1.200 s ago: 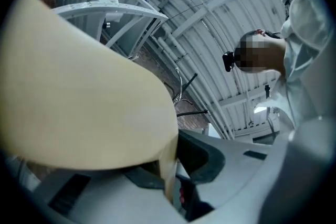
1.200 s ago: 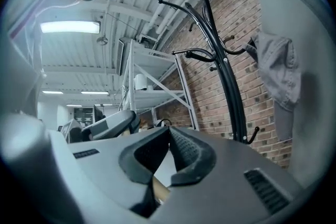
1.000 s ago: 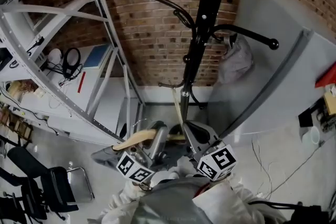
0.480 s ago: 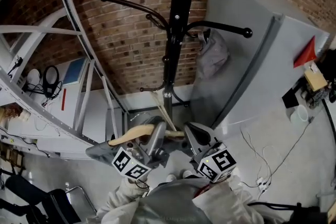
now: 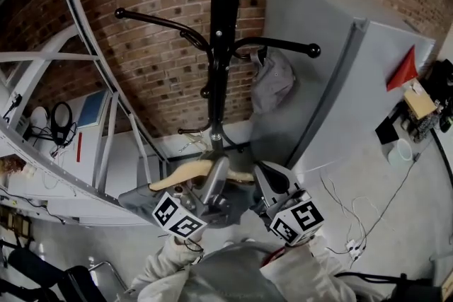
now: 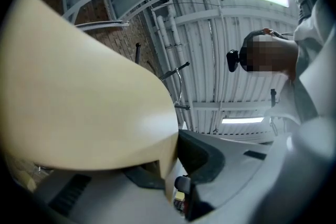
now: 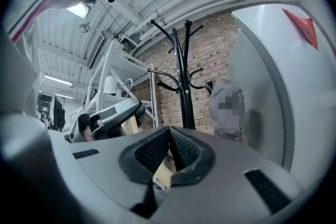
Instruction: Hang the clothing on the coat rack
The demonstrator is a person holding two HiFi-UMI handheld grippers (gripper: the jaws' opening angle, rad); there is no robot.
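Wooden hanger [image 5: 185, 171] with the grey clothing [image 5: 141, 199] is clamped by both the left gripper [image 5: 218, 173] and the right gripper [image 5: 265, 177], low before the coat rack [image 5: 219, 46]. If it is lifted tilted, the clothing could be shed or a rack arm [image 5: 163, 21] missed.

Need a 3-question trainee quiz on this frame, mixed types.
1. True or false: the black metal coat rack stands before a red brick wall.
2. Which hand-held gripper clamps the pale wooden hanger? A left only; B right only; C both.
3. Fill in: in the head view, a grey fabric item hangs on the rack's ___ side.
Key: 1 true. 2 C: left hand-held gripper and right hand-held gripper are both shut on it. 3 right.
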